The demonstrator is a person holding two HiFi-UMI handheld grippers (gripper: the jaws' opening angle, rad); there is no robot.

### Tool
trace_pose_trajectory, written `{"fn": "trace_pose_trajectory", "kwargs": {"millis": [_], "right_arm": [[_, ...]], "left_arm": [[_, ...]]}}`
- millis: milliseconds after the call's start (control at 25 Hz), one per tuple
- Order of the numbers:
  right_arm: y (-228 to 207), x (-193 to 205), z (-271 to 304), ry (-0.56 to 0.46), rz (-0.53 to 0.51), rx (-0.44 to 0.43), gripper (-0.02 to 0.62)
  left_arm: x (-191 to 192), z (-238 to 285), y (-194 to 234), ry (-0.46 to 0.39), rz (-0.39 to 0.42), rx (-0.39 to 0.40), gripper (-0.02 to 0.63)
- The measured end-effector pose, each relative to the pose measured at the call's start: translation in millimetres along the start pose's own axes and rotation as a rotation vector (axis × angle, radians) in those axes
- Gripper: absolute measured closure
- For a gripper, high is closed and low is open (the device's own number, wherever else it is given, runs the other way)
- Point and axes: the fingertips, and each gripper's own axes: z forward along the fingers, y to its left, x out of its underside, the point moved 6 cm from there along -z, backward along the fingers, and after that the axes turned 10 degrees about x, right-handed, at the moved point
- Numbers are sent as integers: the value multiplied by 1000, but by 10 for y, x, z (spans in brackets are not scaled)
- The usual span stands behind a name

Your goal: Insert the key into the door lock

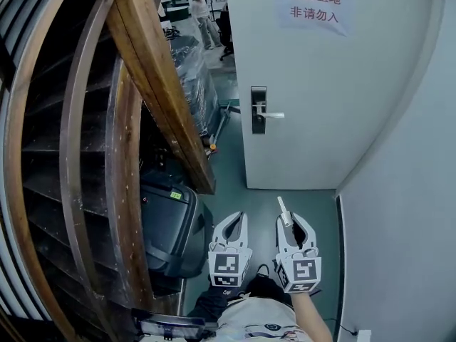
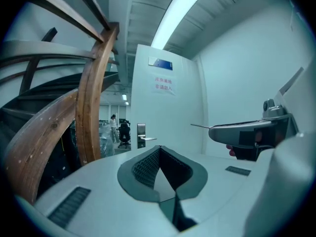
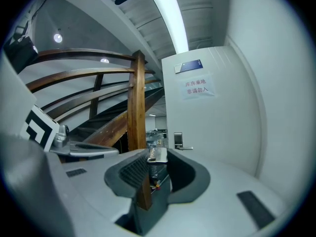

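The white door (image 1: 320,84) stands ahead, with a dark lock plate and silver lever handle (image 1: 258,110) on its left edge. The same lock (image 2: 141,135) (image 3: 178,140) appears small in both gripper views. My right gripper (image 1: 291,221) (image 3: 157,154) is shut on a metal key (image 1: 283,208) (image 3: 158,153), whose blade juts past the fingertips toward the door. A brown wooden tag (image 3: 144,191) hangs from it between the jaws. My left gripper (image 1: 239,219) (image 2: 159,148) is level beside the right one, shut and holding nothing. Both are well short of the lock.
A curved wooden staircase (image 1: 135,84) fills the left side. A black bin (image 1: 167,223) sits beneath it. A white wall (image 1: 406,212) closes the right. A paper sign (image 1: 313,4) is on the door. Wrapped goods (image 1: 189,70) and a person (image 1: 201,9) are far beyond the open side.
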Motion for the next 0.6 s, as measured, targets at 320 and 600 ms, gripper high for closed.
{"fn": "trace_pose_trajectory", "kwargs": {"millis": [320,600], "right_arm": [[-318,-95,629,-3,5,-45,477],[-439,-34,980,34,11,-63,477]], "left_arm": [[-127,694,102,4,3,-22,601],[-109,1041,211,34,-13,-36,601]]}}
